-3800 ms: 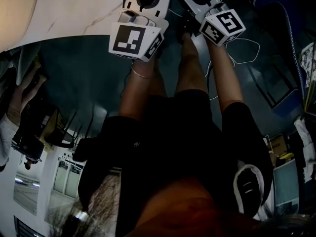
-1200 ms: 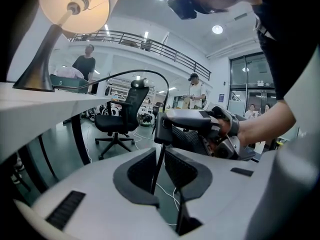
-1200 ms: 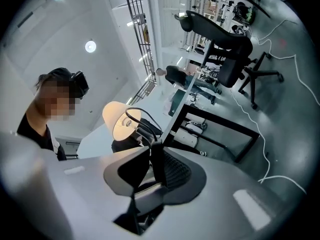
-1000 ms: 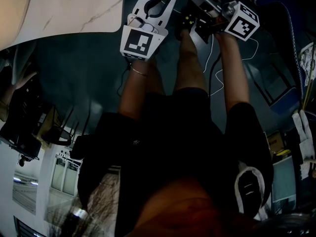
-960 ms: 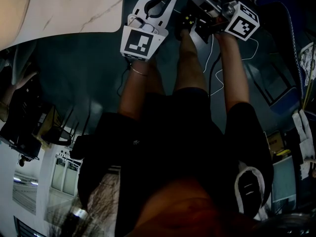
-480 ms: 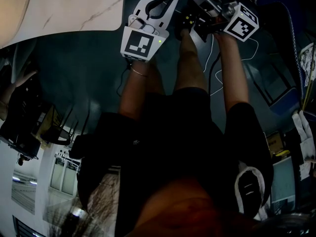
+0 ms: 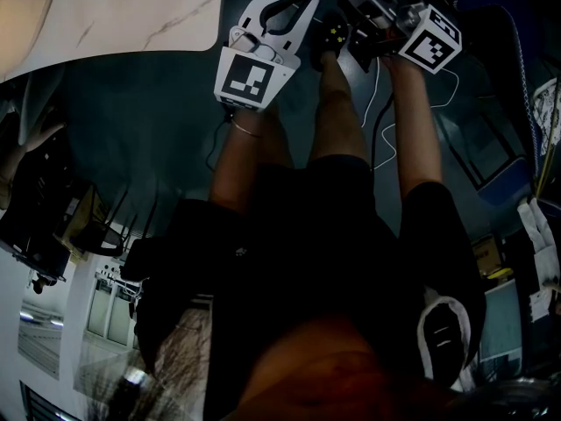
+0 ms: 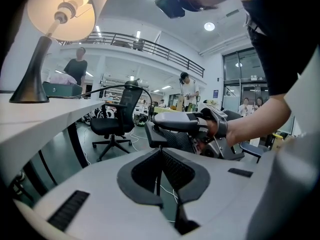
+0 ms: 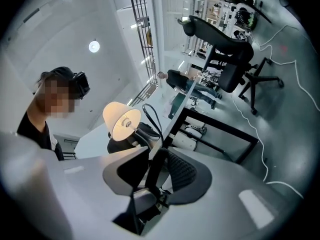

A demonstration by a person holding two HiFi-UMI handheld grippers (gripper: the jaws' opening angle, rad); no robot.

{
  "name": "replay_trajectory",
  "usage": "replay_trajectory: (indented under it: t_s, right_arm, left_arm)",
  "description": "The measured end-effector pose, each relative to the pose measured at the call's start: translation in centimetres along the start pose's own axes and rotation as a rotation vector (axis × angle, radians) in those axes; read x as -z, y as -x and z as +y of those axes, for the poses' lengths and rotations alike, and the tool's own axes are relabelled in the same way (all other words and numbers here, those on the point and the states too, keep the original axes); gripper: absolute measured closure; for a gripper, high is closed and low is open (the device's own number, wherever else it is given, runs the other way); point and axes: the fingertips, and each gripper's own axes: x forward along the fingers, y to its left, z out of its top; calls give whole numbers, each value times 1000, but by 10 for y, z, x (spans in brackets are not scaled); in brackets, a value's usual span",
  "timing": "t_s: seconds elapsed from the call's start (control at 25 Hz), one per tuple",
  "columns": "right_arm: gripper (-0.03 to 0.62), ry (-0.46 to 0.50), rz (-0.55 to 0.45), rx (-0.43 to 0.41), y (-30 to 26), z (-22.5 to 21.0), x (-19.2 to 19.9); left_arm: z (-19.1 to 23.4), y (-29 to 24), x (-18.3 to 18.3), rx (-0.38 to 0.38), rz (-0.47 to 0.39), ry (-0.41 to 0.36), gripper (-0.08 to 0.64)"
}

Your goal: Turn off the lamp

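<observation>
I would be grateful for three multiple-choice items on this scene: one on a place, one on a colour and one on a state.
1. Where does the lamp stand?
A. on the floor
B. on the white table
C. on the seat of an office chair

2. What colour is the lamp's base?
A. dark
B. white
C. red

3. What state is the lamp in?
A. off
B. lying on its side
C. lit

Answers:
1 B: in the left gripper view its base rests on the white table.
2 A: the base looks near black against the pale wall.
3 C: the shade glows brightly in both gripper views.
</observation>
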Motion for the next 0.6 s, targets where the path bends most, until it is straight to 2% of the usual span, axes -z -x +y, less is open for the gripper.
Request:
replay_trajectory:
  t_s: [0.08, 0.6]
  right_arm:
    - [500, 16, 19, 4, 0, 0, 2]
    - [499, -7, 34, 2, 0, -3, 5]
  left_arm:
    - [0, 0, 0, -7, -4, 24, 546]
    - [0, -1, 3, -20, 9, 15, 546]
